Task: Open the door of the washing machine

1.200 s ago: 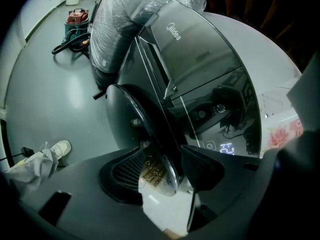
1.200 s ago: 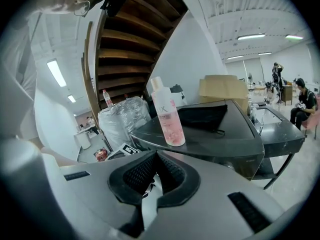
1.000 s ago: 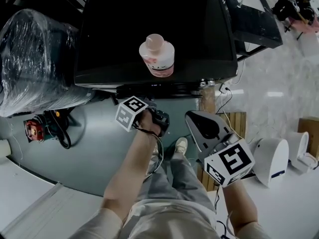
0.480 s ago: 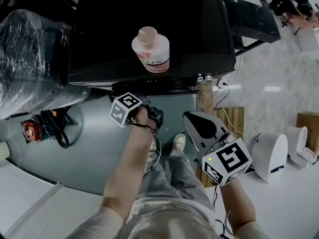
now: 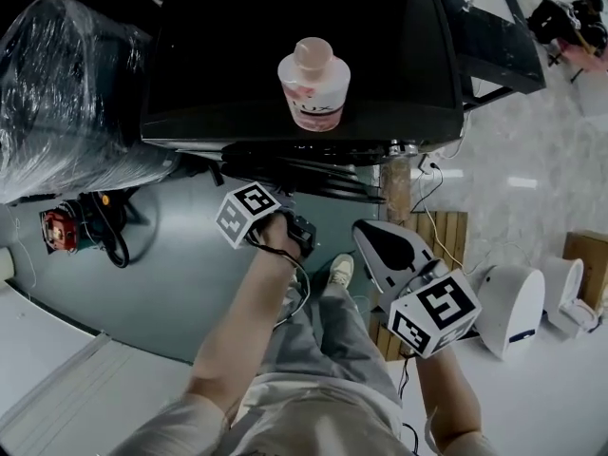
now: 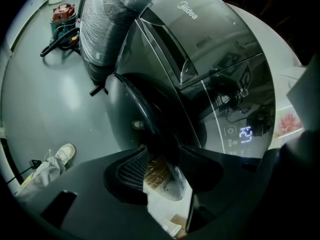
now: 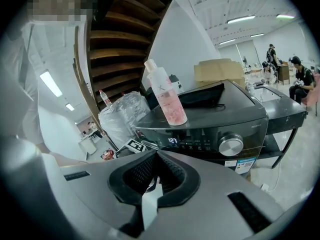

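Observation:
The dark washing machine stands in front of me, with a pink-and-white bottle on its top. My left gripper reaches under the front edge to the round door. In the left gripper view the door looks slightly ajar. Its rim runs between the jaws of the left gripper, which are closing, with a gap still showing beside the left pad. My right gripper hangs to the right, shut and empty. The right gripper view shows the right gripper facing the machine's control panel and the bottle.
A bulky plastic-wrapped load stands left of the machine. A red tool with cables lies on the floor. A wooden pallet and white appliances are at the right. My shoe is below the grippers. A metal table adjoins the machine.
The door's edge now shows as slanted lines standing out below the machine's front, where it lay flush before. Both hands have stayed almost in place.

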